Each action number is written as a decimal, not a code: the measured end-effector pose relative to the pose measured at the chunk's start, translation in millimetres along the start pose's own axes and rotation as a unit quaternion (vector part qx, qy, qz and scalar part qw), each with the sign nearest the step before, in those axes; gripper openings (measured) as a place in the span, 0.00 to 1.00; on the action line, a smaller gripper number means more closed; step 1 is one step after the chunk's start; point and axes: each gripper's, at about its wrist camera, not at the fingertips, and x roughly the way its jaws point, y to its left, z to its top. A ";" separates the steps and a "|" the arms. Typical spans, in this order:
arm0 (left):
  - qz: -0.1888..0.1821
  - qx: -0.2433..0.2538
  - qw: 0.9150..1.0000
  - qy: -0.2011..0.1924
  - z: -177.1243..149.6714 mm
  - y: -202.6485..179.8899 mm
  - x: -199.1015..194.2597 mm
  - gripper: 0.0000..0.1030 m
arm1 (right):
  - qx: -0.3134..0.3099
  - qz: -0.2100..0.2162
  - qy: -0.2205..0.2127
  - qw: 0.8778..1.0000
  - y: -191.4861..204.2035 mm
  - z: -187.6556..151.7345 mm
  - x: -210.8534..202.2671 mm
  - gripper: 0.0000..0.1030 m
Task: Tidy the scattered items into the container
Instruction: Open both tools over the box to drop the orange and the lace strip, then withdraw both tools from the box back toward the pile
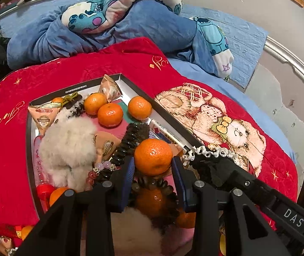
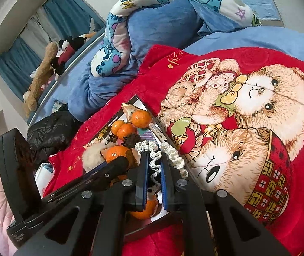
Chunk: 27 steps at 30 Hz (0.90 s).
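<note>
Orange and round, a glossy mandarin point(image 1: 153, 157) sits clamped between my left gripper point(image 1: 153, 166) pads, above the black-rimmed shallow cardboard box point(image 1: 174, 120). My right gripper point(image 2: 153, 166) pinches a white crochet-lace scrunchie point(image 2: 157, 160) at the box's right rim, just beside the mandarin.

- left gripper point(image 1: 153, 166) clamped on a mandarin point(image 1: 153, 156), blue pads at both its sides, over the box point(image 1: 162, 113)
- box on red blanket point(image 1: 109, 64), holds three more mandarins point(image 1: 110, 115), fluffy white toy point(image 1: 66, 147), snack packets point(image 1: 44, 117), marker point(image 1: 169, 133), bead strings
- right gripper point(image 1: 196, 156) enters from the right, white lace scrunchie point(image 1: 207, 151) at its tip
- blue duvet point(image 1: 113, 32) behind
</note>
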 end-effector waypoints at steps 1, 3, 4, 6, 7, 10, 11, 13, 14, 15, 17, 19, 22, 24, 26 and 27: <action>-0.001 0.000 1.000 -0.003 -0.2 0.4 -0.2 0.36 | 0.000 0.000 0.001 1.000 0.1 0.0 0.4 0.13; -0.002 -0.003 1.000 -0.007 -0.4 1.3 -0.3 0.36 | 0.001 0.003 0.001 1.000 -0.6 0.2 0.4 0.13; -0.004 -0.001 1.000 -0.007 -0.4 1.2 -0.5 0.36 | 0.003 0.005 0.001 1.000 -2.1 0.1 0.1 0.13; 0.005 0.008 1.000 -0.008 0.1 -0.9 -1.6 0.40 | 0.012 0.011 0.003 1.000 -4.5 0.5 0.5 0.16; 0.012 0.014 1.000 -0.009 0.5 -1.9 -2.5 0.43 | 0.016 0.018 0.005 1.000 -6.3 0.4 1.1 0.20; 0.028 0.017 0.999 -0.012 2.5 -0.5 -7.2 0.69 | 0.039 0.055 0.008 0.998 -9.9 1.2 0.9 0.39; 0.026 0.014 0.999 -0.014 3.9 1.9 -9.8 0.79 | 0.043 0.068 0.004 0.997 -9.2 2.1 -1.4 0.47; 0.019 0.005 1.000 -0.018 6.0 6.6 -13.5 0.85 | 0.044 0.081 -0.006 0.996 -6.7 3.0 -5.6 0.64; 0.016 -0.001 1.000 -0.018 7.0 9.7 -14.9 0.92 | 0.045 0.088 -0.012 0.995 -5.3 3.7 -8.6 0.72; 0.011 -0.010 1.000 -0.018 8.5 14.5 -17.6 0.97 | 0.046 0.093 -0.019 0.994 -4.4 4.5 -11.3 0.77; 0.012 -0.014 1.000 -0.024 10.3 19.8 -22.8 0.98 | 0.050 0.104 -0.034 0.993 -4.3 5.3 -16.7 1.00; 0.017 -0.012 0.999 -0.029 12.2 24.3 -29.0 0.98 | 0.057 0.093 -0.039 0.993 -4.8 7.3 -19.7 1.00; 0.022 -0.016 0.999 -0.034 13.4 31.3 -37.0 0.98 | 0.071 0.092 -0.048 0.992 -9.4 9.3 -22.0 1.00; 0.027 -0.022 0.999 -0.040 14.1 37.0 -45.1 0.98 | 0.077 0.094 -0.050 0.991 -12.1 12.3 -23.7 1.00; 0.033 -0.024 0.998 -0.048 14.4 43.6 -56.9 0.98 | 0.075 0.097 -0.052 0.991 -10.8 13.9 -26.6 1.00; 0.037 -0.023 0.998 -0.051 14.6 45.9 -61.8 0.98 | 0.073 0.099 -0.057 0.991 -8.1 14.1 -28.3 1.00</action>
